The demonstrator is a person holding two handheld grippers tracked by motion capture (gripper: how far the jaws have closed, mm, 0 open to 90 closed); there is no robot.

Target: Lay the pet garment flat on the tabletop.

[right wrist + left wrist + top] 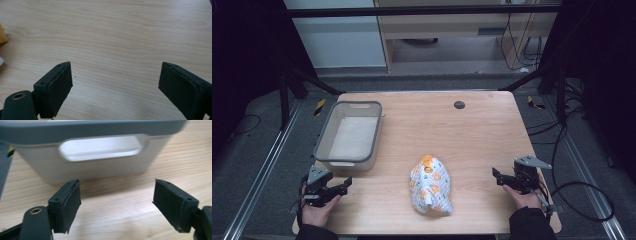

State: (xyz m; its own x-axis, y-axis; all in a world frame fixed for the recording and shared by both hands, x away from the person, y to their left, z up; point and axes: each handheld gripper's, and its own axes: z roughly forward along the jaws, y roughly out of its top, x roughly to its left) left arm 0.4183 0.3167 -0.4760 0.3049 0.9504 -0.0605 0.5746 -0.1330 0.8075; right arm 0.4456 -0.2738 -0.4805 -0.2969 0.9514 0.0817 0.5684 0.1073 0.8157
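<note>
At the table's near edge: both my grippers rest, well apart.
Left gripper (343, 186): jaws spread wide, holding nothing; grey bin (323, 145) just beyond, at my 12 o'clock.
Right gripper (497, 176): jaws spread wide, bare wood between them.
Patterned cloth bundle (431, 186): on the table (472, 135) between my grippers, at 9 o'clock from the right one.

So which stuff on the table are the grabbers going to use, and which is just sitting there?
Probably for the job:
- crumpled patterned cloth
- grey bin
- left gripper, open
- right gripper, open

Just lying about:
- dark round disc at the table's far edge
</note>
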